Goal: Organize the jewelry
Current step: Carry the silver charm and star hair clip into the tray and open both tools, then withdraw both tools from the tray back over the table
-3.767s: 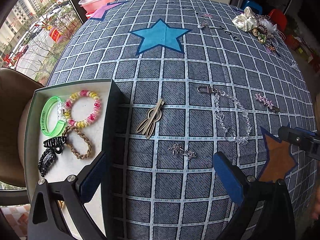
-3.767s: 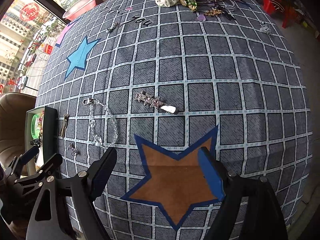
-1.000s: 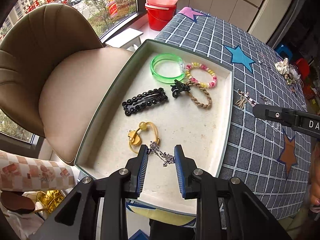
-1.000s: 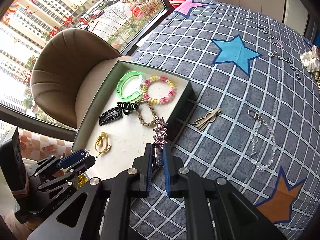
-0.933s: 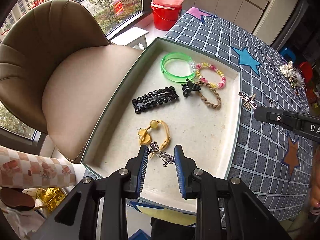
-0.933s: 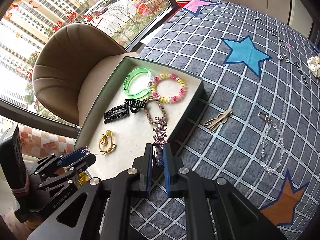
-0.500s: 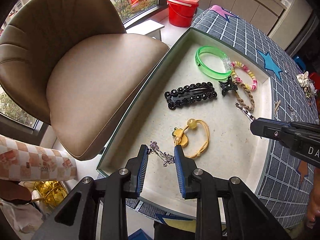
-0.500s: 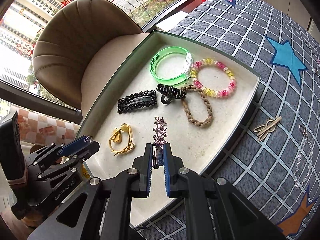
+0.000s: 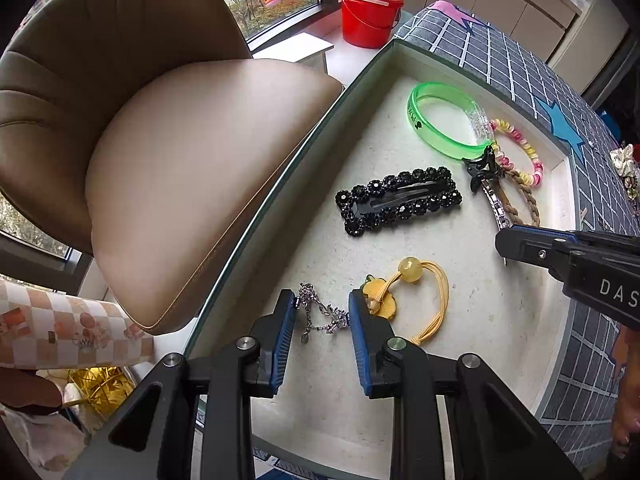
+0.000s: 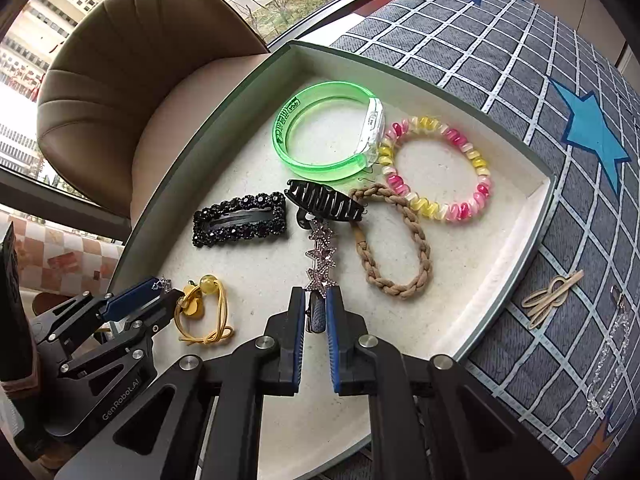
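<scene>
My left gripper (image 9: 322,312) is shut on a small silver rhinestone clip (image 9: 320,314), held low over the near left corner of the white tray (image 9: 400,46). My right gripper (image 10: 316,312) is shut on a pink star hair clip (image 10: 322,258) that sticks out over the tray's middle. In the tray lie a green bangle (image 10: 320,136), a pink and yellow bead bracelet (image 10: 436,168), a braided tan hair tie (image 10: 394,248), a black claw clip (image 10: 324,202), a black beaded barrette (image 9: 398,206) and a yellow hair tie (image 9: 416,300).
A tan chair (image 9: 140,128) stands left of the tray, against the window. The checked tablecloth (image 10: 520,64) to the right holds a beige hair clip (image 10: 550,296) and a clear bead chain (image 10: 612,356). A red bucket (image 9: 370,20) stands by the window.
Both grippers have sunk toward the tray, which now looks larger. The left one shifted toward the tray's near left corner; the star clip now hangs over the tray's middle instead of its right wall.
</scene>
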The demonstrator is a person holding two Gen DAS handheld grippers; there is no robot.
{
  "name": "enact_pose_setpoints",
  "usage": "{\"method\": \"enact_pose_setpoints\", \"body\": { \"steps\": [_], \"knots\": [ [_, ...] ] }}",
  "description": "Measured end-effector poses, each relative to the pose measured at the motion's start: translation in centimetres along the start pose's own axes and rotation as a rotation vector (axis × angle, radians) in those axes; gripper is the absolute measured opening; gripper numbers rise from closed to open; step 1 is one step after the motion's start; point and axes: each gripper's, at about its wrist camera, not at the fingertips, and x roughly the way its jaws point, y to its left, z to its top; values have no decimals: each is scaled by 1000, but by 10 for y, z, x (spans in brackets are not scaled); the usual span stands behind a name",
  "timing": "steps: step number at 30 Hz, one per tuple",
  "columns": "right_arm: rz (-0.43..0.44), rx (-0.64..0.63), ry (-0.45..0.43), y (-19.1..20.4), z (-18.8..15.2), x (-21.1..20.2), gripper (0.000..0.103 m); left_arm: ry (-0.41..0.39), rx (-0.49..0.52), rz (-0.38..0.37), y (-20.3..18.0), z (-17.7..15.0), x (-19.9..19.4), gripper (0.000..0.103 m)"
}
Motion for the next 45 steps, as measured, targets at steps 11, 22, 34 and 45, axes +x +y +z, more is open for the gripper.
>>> {"method": "enact_pose_setpoints", "body": {
  "steps": [11, 22, 34, 45],
  "knots": [
    [-6, 5, -2, -3, 13, 3, 11, -2, 10, 31, -4, 7, 0, 35],
    [40, 38, 10, -8, 13, -1, 32, 11, 35, 63, -14, 3, -9, 35],
    [121, 100, -58, -24, 5, -45, 59, -57, 44, 72, -22, 1, -37, 99],
    [110, 272, -138, -81, -29, -92, 97, -56, 144, 38, -60, 11, -55, 103]
  ]
}}
